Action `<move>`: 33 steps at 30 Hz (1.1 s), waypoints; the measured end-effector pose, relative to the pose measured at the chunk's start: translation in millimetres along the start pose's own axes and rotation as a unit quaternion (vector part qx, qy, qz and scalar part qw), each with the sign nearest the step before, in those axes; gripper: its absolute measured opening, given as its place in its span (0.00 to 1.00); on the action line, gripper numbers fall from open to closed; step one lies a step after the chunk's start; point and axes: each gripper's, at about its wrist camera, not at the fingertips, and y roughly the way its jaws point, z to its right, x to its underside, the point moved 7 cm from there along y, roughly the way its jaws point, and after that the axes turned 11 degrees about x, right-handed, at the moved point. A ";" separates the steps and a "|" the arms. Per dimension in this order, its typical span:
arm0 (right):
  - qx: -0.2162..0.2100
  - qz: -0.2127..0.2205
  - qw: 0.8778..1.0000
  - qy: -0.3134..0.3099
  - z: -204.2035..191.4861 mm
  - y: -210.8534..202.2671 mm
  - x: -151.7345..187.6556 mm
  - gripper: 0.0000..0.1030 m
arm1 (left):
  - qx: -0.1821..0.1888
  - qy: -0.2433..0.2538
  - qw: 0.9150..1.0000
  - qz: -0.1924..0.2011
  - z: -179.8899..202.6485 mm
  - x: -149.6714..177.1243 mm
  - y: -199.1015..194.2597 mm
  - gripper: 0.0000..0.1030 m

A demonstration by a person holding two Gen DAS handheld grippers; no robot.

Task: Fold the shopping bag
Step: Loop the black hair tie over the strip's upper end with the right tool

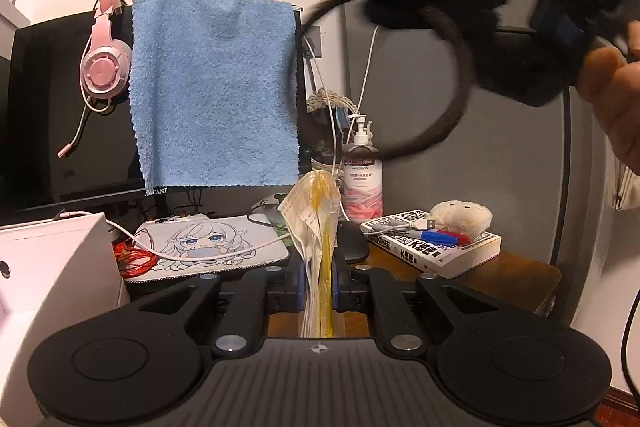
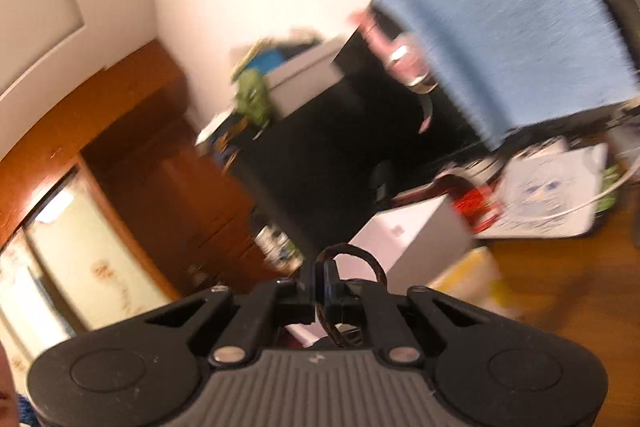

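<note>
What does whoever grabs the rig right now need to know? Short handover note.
Left tongs: shut on the folded white and yellow shopping bag, which stands up between the fingers above the desk.
Right tongs: shut on a dark cord handle; in the left wrist view they are raised up at the right, with the loop hanging below. That view is blurred by motion.
Done: bag looks gathered into a narrow strip.
Left: whether the cord belongs to the bag cannot be told; probably finish the fold and set it down.
</note>
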 end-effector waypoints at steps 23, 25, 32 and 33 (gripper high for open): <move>0.101 -0.049 0.976 -0.185 -43.3 55.7 -31.5 0.02 | 0.002 0.014 1.000 0.014 4.3 4.7 -7.3 0.08; 0.092 -0.054 0.979 -0.173 -39.1 56.8 -33.5 0.02 | 0.001 0.013 1.000 0.015 3.7 5.2 -7.4 0.08; 0.048 -0.068 0.994 -0.073 -13.0 61.8 -38.9 0.02 | -0.001 0.016 1.000 0.015 4.2 6.3 -7.6 0.08; 0.040 -0.070 0.995 -0.055 -8.6 62.9 -38.8 0.02 | -0.002 0.016 1.000 0.015 3.6 6.7 -7.7 0.08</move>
